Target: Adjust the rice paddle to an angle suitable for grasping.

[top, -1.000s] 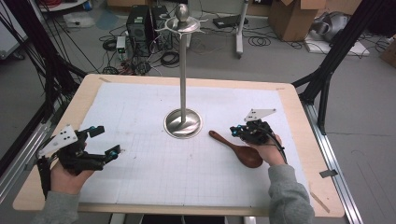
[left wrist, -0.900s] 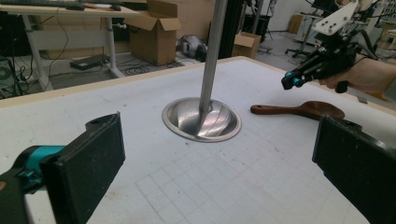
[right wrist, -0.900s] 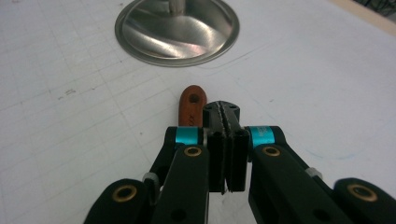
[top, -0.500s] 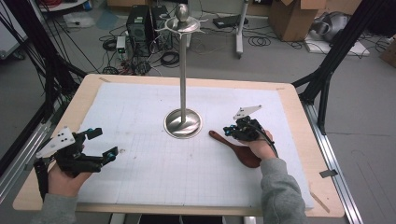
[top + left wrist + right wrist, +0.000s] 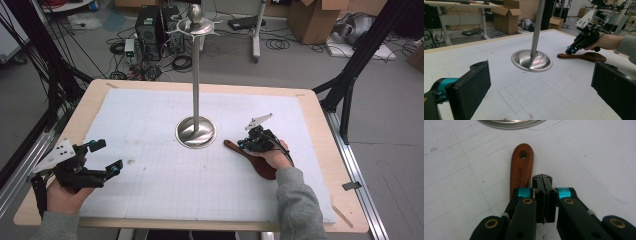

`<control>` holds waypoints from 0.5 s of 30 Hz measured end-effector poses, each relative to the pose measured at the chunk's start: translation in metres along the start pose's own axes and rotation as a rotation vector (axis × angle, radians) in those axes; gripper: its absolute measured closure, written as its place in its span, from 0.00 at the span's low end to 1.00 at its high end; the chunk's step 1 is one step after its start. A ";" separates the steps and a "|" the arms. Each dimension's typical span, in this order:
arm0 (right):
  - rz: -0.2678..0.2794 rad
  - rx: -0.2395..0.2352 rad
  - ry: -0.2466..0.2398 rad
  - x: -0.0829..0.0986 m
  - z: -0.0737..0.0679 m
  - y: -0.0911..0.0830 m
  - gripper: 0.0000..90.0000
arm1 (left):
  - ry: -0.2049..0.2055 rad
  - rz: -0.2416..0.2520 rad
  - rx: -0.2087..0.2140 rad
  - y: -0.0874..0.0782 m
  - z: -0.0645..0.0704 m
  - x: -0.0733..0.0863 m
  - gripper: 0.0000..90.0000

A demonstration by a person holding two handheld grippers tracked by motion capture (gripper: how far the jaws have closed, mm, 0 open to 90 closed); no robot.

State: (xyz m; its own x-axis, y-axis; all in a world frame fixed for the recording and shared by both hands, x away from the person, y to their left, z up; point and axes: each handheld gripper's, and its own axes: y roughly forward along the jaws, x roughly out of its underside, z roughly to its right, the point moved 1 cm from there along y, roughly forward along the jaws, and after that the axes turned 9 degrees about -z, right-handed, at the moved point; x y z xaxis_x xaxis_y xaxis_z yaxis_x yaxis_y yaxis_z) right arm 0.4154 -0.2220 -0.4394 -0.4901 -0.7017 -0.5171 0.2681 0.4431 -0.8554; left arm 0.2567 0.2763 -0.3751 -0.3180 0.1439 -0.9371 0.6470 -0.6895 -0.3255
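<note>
Right gripper (image 5: 248, 142) hovers low over the handle of the wooden spoon (image 5: 250, 156), jaws pressed together with nothing between them; in the right gripper view the closed tips (image 5: 543, 185) sit just to the side of the handle (image 5: 521, 167), not around it. Spoon lies flat on the white gridded mat (image 5: 165, 175), handle end with the hang hole pointing at the round base of the metal stand (image 5: 195, 131), bowl end toward the person and partly under the right hand (image 5: 272, 156). Left gripper (image 5: 102, 157) rests well apart at the near left of the table, jaws wide apart, empty; its own view shows the stand base (image 5: 531, 60) and the spoon (image 5: 584, 56) beyond.

Likely step: pick up the spoon, probably to hang it on the hooks at the stand top (image 5: 194, 26). To do it well: open the right jaws first, shift sideways so the handle sits centred between the pads, come down until the pads straddle it on the mat, then close. Grip mid-handle, leaving the hole free. Handle is thin and flat on the mat, so a shallow pinch may slip; keep the jaws square across it. Avoid nudging the stand base.
</note>
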 end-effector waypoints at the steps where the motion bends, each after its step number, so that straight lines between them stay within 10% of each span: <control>1: -0.005 -0.003 -0.007 -0.001 -0.001 0.000 1.00 | 0.001 -0.001 0.000 0.000 0.000 0.000 0.03; 15: -0.042 -0.077 -0.129 -0.007 -0.015 0.002 1.00 | 0.002 -0.008 0.001 0.002 0.000 0.000 0.03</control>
State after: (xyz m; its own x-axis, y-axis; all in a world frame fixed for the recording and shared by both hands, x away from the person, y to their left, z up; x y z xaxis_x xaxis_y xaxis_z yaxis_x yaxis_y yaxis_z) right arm 0.4068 -0.2079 -0.4371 -0.3877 -0.7840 -0.4848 0.1830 0.4500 -0.8741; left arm 0.2578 0.2753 -0.3761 -0.3220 0.1504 -0.9347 0.6435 -0.6894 -0.3326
